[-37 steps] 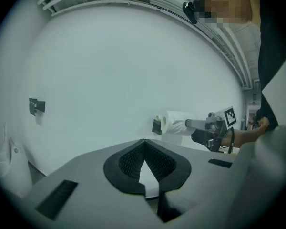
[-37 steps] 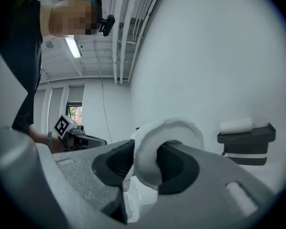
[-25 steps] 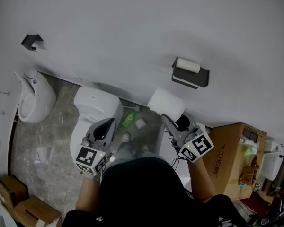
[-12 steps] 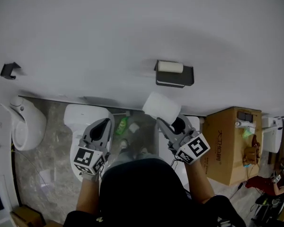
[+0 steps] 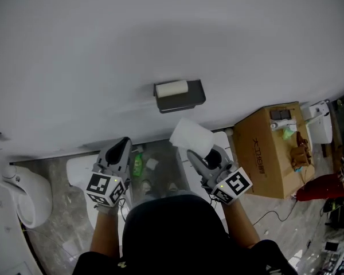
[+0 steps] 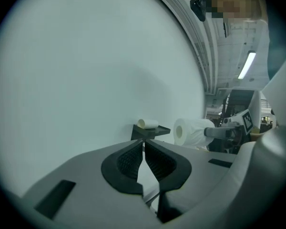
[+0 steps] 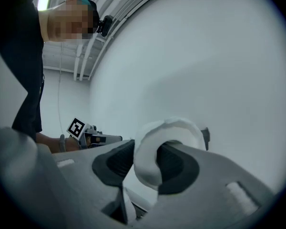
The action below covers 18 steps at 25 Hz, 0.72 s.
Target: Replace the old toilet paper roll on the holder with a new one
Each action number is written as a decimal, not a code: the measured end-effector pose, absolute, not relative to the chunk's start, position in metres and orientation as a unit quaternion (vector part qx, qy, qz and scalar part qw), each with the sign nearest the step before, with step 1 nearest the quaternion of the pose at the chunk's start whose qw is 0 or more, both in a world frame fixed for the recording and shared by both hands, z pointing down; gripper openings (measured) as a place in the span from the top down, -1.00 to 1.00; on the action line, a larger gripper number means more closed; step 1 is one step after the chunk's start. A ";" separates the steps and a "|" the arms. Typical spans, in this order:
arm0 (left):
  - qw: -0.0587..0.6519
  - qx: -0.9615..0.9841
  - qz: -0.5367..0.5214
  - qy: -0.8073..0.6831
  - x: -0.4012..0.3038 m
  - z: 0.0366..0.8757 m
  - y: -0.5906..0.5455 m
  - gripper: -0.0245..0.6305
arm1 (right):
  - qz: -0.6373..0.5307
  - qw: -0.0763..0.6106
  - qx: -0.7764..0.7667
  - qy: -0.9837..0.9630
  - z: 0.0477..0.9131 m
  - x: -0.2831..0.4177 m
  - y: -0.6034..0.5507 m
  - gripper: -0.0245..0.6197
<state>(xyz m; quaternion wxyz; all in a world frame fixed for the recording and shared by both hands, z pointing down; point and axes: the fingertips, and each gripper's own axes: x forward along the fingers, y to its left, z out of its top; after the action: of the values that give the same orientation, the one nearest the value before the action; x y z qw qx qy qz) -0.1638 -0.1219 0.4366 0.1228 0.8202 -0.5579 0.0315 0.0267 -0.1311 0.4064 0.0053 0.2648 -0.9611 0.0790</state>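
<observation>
A dark holder (image 5: 183, 101) is fixed to the white wall and carries the small, nearly spent old roll (image 5: 171, 89). Just below it my right gripper (image 5: 198, 151) is shut on a full white new roll (image 5: 191, 136), with one jaw inside the roll's core and the other outside its wall (image 7: 155, 149). My left gripper (image 5: 121, 146) is lower left of the holder, shut and empty. In the left gripper view the closed pads (image 6: 133, 160) point at the holder (image 6: 150, 131) with the old roll (image 6: 147, 123) on it, and the new roll (image 6: 190, 131) is to its right.
A white toilet (image 5: 80, 173) and a green bottle (image 5: 137, 165) are on the marble floor below my left gripper. Another white fixture (image 5: 23, 196) sits at the far left. A cardboard box (image 5: 272, 148) stands to the right, with clutter and cables beyond it.
Both grippers have moved toward the wall holder, which now sits just above the new roll. The left gripper has swung round to face the holder. Both jaws stand as before.
</observation>
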 end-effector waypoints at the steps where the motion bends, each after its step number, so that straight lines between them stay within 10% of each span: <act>1: 0.122 0.824 0.028 -0.552 -0.162 0.434 -0.133 0.88 | 0.080 0.004 0.278 -0.957 0.407 0.034 -0.134 0.50; 18: 0.120 0.872 0.063 -0.470 -0.099 0.433 -0.266 0.45 | 0.084 0.003 0.466 -0.881 0.408 0.139 -0.134 0.50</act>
<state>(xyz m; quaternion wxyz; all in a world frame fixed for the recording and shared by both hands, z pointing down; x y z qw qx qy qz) -0.0992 -0.2659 0.4328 0.1198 0.8719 -0.4705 0.0632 0.1386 -0.1338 0.4081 0.0029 0.4657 -0.8809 0.0841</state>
